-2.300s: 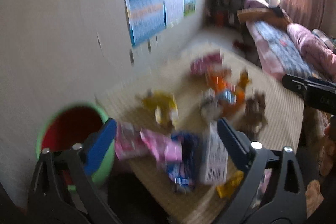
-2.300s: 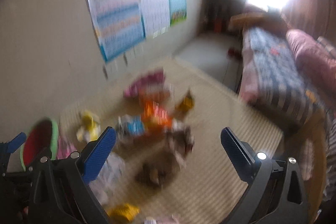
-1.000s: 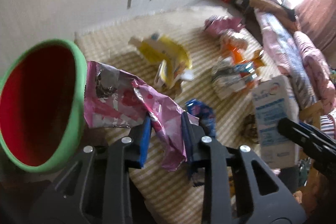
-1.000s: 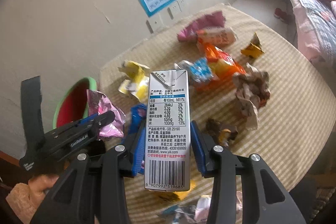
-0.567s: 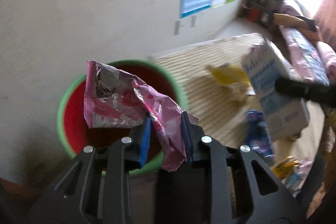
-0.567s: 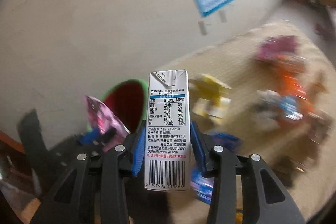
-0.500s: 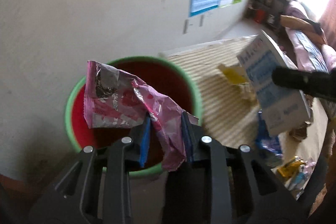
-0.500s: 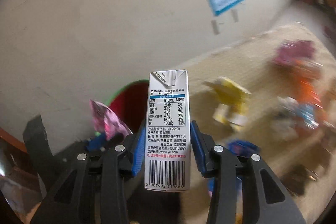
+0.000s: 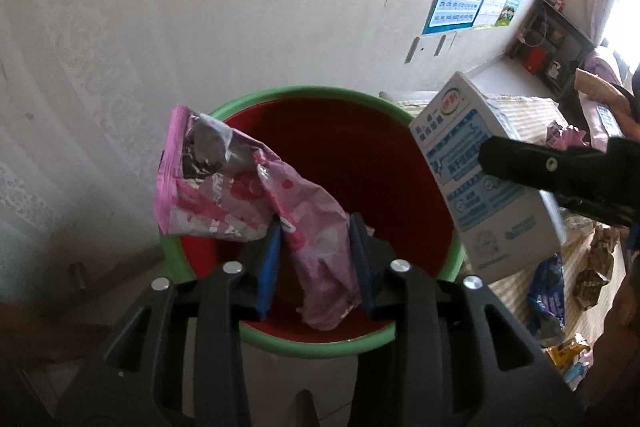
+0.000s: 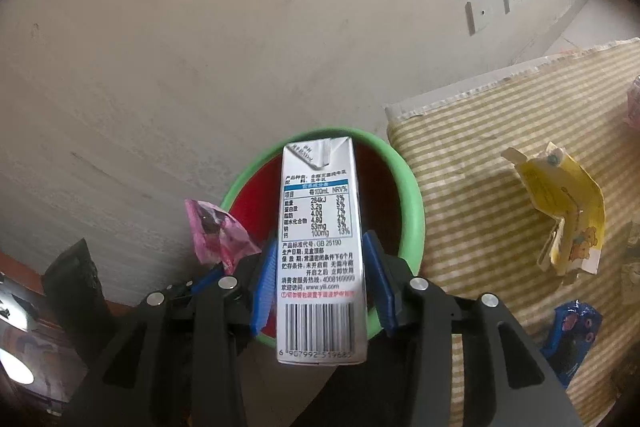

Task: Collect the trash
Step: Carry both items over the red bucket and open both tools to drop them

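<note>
Since both loads are hanging right over the bin [image 9: 280, 337], we'd say we're at the drop step. Our left claw [image 9: 316, 259] is pinching the pink wrapper [image 9: 240, 195] above the red inside, with the wrapper flopping out toward 10 o'clock past the green rim. Our right claw [image 10: 320, 283] is clamped on the milk carton [image 10: 320, 247], held upright over the bin, which sits against the wall [image 10: 160, 47].

Next move is probably just letting the pads spread so both pieces fall in. The wrapper's loose end could catch the rim, so nudging it toward the middle first seems smart. In the left view the carton sits at 3 o'clock, close to the wrapper, so there's not much room between the two claws.

Still left on the counter [image 10: 480, 147]: a yellow packet [image 10: 568, 211] at 3 o'clock and a blue wrapper [image 10: 572, 339] at 4 o'clock.
</note>
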